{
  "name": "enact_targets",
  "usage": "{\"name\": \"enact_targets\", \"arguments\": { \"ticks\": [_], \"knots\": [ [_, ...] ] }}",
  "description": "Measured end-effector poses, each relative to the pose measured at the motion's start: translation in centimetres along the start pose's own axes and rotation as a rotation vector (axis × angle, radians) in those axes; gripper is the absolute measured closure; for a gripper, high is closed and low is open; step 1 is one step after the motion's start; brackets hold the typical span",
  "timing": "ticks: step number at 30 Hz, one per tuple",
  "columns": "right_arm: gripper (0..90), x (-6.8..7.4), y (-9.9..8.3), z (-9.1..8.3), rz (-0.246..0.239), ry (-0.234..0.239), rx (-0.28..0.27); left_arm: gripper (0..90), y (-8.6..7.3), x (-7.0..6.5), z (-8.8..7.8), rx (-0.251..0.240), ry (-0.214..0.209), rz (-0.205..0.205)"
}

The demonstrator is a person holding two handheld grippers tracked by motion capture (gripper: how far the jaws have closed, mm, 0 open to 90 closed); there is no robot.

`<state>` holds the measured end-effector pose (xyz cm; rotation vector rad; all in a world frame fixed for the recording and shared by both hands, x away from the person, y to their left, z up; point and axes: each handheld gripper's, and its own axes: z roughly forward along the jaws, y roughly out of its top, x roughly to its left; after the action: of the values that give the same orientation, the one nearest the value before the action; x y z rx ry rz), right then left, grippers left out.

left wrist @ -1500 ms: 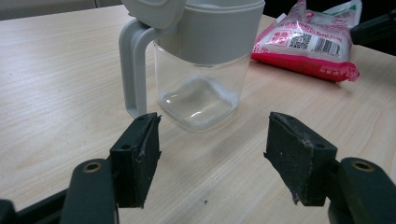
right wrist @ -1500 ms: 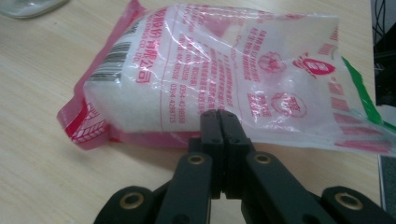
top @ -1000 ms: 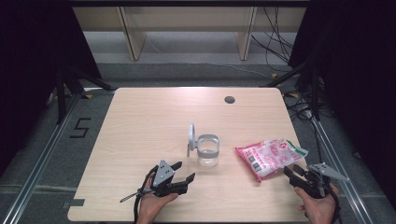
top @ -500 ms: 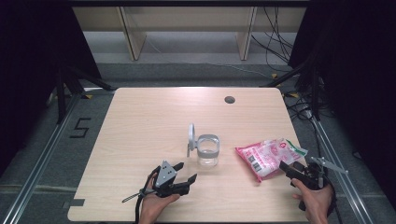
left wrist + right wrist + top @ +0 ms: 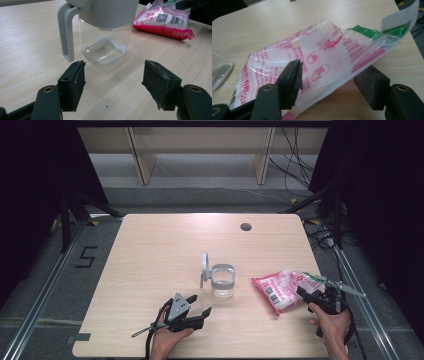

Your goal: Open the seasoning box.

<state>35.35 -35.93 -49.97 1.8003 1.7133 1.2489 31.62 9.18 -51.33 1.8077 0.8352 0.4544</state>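
Jaws of the right tool (image 5: 325, 82) have just been closing around the pink snack bag (image 5: 312, 62), one above its film and one beneath, not yet pinching. The bag lies at the near right of the tabletop (image 5: 150, 250), right of the clear lidded jar (image 5: 222, 281). It looks light, soft and slippery; the flat sealed edge seems the safest place to grip. The left tool (image 5: 113, 82) gapes wide and empty just before the jar.

A: How is the table (image 5: 165, 250) lit?
B: Evenly, from above; darkness is seen beyond it, and only faint shadows are cast.
A: Any blur?
B: The jar (image 5: 105, 32) is rendered slightly soft in the left gripper view.
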Motion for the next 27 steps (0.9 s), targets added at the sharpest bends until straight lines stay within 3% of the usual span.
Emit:
{"name": "enact_targets", "arguments": {
  "ticks": [1, 4, 5, 6, 7, 8, 9, 10, 11, 13, 14, 15, 19, 20, 21, 22, 24, 26, 27],
  "knots": [
    [45.7, -0.2, 0.1, 0.1, -0.044, -0.005, -0.007, 33.4, 0.0, 0.0, 0.0, -0.001, 0.000, 0.001],
    [50.6, 0.2, 0.1, 0.3, 0.000, 0.001, 0.009, 33.4, -0.1, -0.1, 0.1, -0.001, -0.005, -0.004],
    [50.8, 0.1, 0.1, 0.7, -0.029, -0.006, 0.000, 33.3, -0.1, -0.1, 0.1, 0.000, -0.006, -0.006],
    [51.3, 0.3, 0.1, 0.6, 0.001, -0.009, 0.018, 33.3, -0.1, -0.1, 0.1, 0.001, -0.008, -0.004],
    [53.1, 0.1, 0.1, 1.0, -0.040, 0.001, -0.001, 33.3, -0.1, -0.1, 0.1, -0.002, -0.007, -0.004],
    [53.4, 0.4, 0.1, 1.0, -0.005, 0.009, 0.008, 33.2, -0.1, -0.1, 0.1, -0.003, -0.007, -0.006],
    [54.5, 0.2, 0.2, 1.1, -0.033, 0.011, 0.009, 33.1, -0.1, -0.1, 0.1, -0.003, -0.007, -0.005],
    [56.1, 0.6, 0.2, 1.2, -0.005, 0.006, 0.015, 33.1, -0.1, -0.1, 0.0, -0.001, -0.006, -0.001],
    [58.7, 0.3, 0.2, 1.5, -0.043, -0.003, 0.001, 33.1, -0.1, -0.1, 0.0, -0.002, -0.005, -0.004],
    [62.5, 0.5, 0.3, 1.4, -0.004, -0.011, 0.023, 33.1, -0.2, -0.1, 0.1, -0.010, -0.006, -0.011],
    [64.9, 0.2, 0.4, 1.5, -0.038, -0.005, 0.015, 33.1, -0.2, -0.1, 0.1, -0.008, -0.002, -0.014],
    [67.4, 0.2, 0.3, 1.7, -0.023, -0.010, 0.003, 33.1, -0.1, 0.2, 0.0, 0.000, -0.006, 0.031],
    [79.3, 0.2, 0.6, 1.8, -0.082, -0.001, -0.004, 33.0, -0.2, 0.2, 0.0, -0.002, -0.004, 0.025],
    [81.6, 0.4, 0.6, 1.7, -0.077, 0.005, 0.008, 33.0, -0.3, 0.0, 0.1, -0.003, -0.002, -0.007],
    [83.6, 0.2, 0.7, 1.7, -0.135, -0.014, 0.005, 33.1, -0.3, 0.0, 0.0, 0.007, 0.008, -0.002],
    [87.1, 0.8, 0.6, 1.7, -0.085, -0.020, 0.009, 33.1, -0.3, 0.0, 0.0, 0.005, 0.008, -0.004],
    [89.9, 0.7, 0.8, 1.7, -0.149, -0.008, 0.005, 33.1, -0.4, 0.1, 0.0, 0.006, 0.009, -0.001],
    [90.0, 0.8, 0.8, 1.8, -0.186, -0.005, -0.014, 33.1, -0.4, 0.0, 0.0, 0.004, 0.014, -0.011],
    [90.0, 0.8, 0.9, 1.7, -0.202, -0.005, 0.003, 33.1, -0.4, 0.2, 0.0, -0.009, 0.003, 0.003]
  ]
}}
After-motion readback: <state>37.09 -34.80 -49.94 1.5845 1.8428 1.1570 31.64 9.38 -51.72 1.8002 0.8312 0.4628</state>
